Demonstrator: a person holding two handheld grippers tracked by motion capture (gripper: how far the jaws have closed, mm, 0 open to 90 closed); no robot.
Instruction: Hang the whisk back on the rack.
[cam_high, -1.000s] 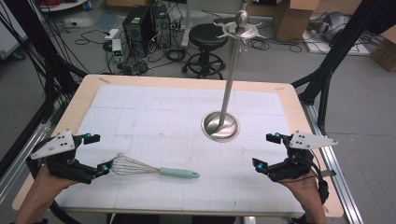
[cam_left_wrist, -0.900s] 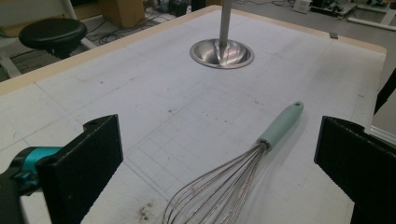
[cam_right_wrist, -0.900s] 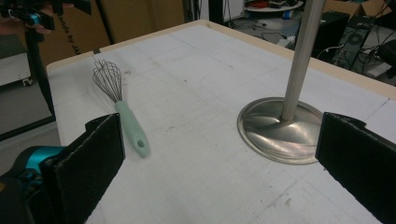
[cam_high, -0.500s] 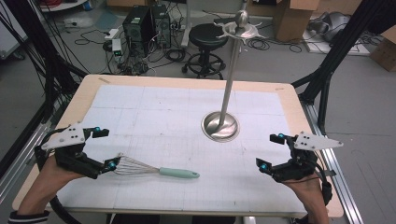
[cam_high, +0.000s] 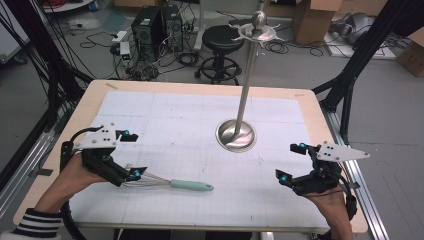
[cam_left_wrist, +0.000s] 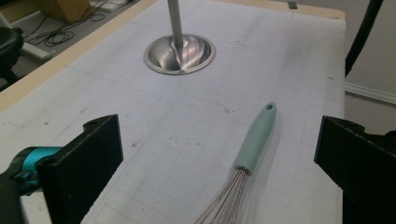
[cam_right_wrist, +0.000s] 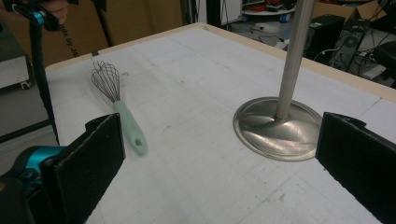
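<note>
At the near edge of the table (cam_high: 90, 107), two forearms are seen coming in from below, each hand holding a gripper. The left gripper (cam_high: 131, 153) is held over the near left part of the white gridded mat (cam_high: 165, 120), with its jaws spread wide; in the high view the lower jaw tip is seen at the wire end of the whisk (cam_high: 170, 183), though contact cannot be told. In the left gripper view the whisk (cam_left_wrist: 245, 175) is seen lying between the two open jaws, its wires nearest the camera and its pale green handle pointing away toward the stand (cam_left_wrist: 180, 51); neither jaw is touching it.

The right gripper (cam_high: 292, 162) is held over the near right corner of the mat, well apart from the whisk, and its jaws are likewise spread wide with nothing between them. In the right gripper view the whisk (cam_right_wrist: 119, 105) is seen lying flat on the mat to the left, and the stand (cam_right_wrist: 280, 126) to the right.

Farther out, right of the mat's centre, the stand (cam_high: 236, 135) is set upright: a round metal base and a thin pole topped by a ball and a pronged crown.

Beyond the table, a black stool (cam_high: 222, 42), computer towers (cam_high: 157, 25), cables and cardboard boxes (cam_high: 312, 15) are seen on the floor
</note>
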